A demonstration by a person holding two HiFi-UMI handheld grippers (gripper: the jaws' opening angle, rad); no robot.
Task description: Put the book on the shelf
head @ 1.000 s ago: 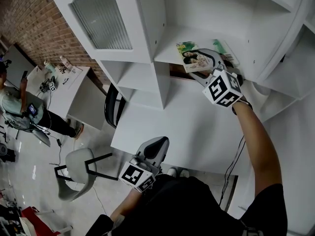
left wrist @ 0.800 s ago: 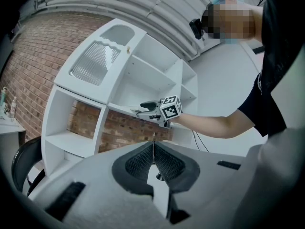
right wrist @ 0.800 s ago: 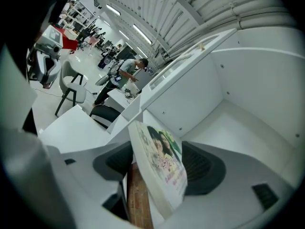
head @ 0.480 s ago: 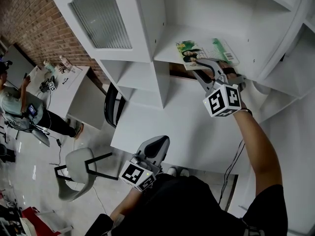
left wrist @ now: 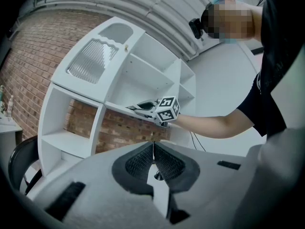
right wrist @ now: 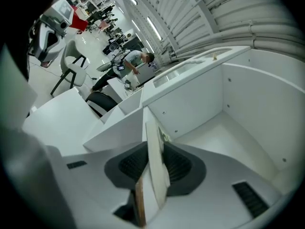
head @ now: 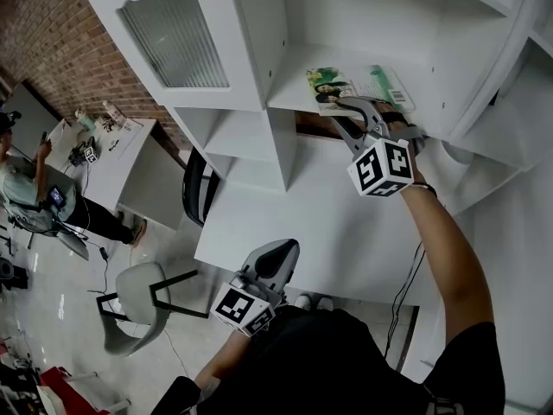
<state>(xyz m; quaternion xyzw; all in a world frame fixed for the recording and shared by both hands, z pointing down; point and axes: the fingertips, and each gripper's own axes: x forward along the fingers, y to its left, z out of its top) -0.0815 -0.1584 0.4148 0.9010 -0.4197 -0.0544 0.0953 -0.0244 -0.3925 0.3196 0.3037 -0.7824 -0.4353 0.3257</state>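
the thin book with a green cover and a photo of people on it (head: 350, 85) lies flat on the board of the white shelf unit (head: 294, 89), in the open compartment at the right of the frosted-glass door (head: 177, 33). its near edge is at the front edge of this board, so the book is on the shelf already, but not deep inside.

the right tongs (head: 348, 116) reach to this near edge from the front. their jaws have just been closing, and in the right gripper view the book (right wrist: 155, 151) stands edge-on between the two dark pads, which press on it from both sides. so the book is gripped, not free.

i judge that the task is nearly finished: what is left is maybe to push the book further in or straighten it, then to open the jaws and take the tongs away.

the left tongs (left wrist: 153, 149) are low, near the person's body, over the near side of the white tabletop (head: 294, 206). their jaws are together with nothing between them.
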